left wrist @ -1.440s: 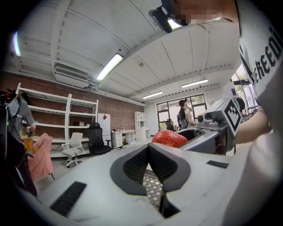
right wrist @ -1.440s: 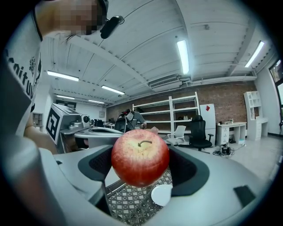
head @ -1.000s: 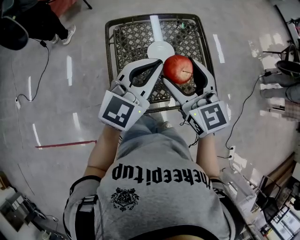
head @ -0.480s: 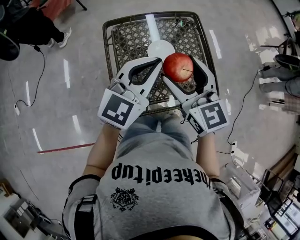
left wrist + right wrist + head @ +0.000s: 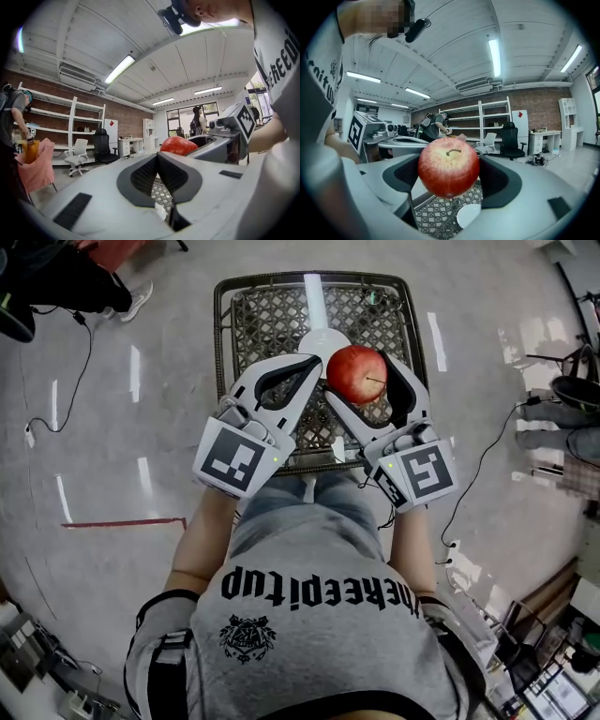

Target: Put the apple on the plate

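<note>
In my right gripper (image 5: 361,373) jaws, apple (image 5: 355,374), over table (image 5: 246,324), plate (image 5: 317,338) on it just beyond, left gripper (image 5: 314,362) alongside at left.

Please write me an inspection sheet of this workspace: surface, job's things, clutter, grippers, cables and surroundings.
Surface: lattice-top table with a dark rim.
Job's things: apple held in the air, not on the plate; white plate bare, lying on the table.
Clutter: one small item near the table's far edge, too small to tell.
Grippers: right gripper shut on the apple; left gripper shut, nothing between its jaws.
Cables: black cable on the floor at left; another cable at right.
Surroundings: glossy floor with a red tape line; a person by the shelves; an office chair.
</note>
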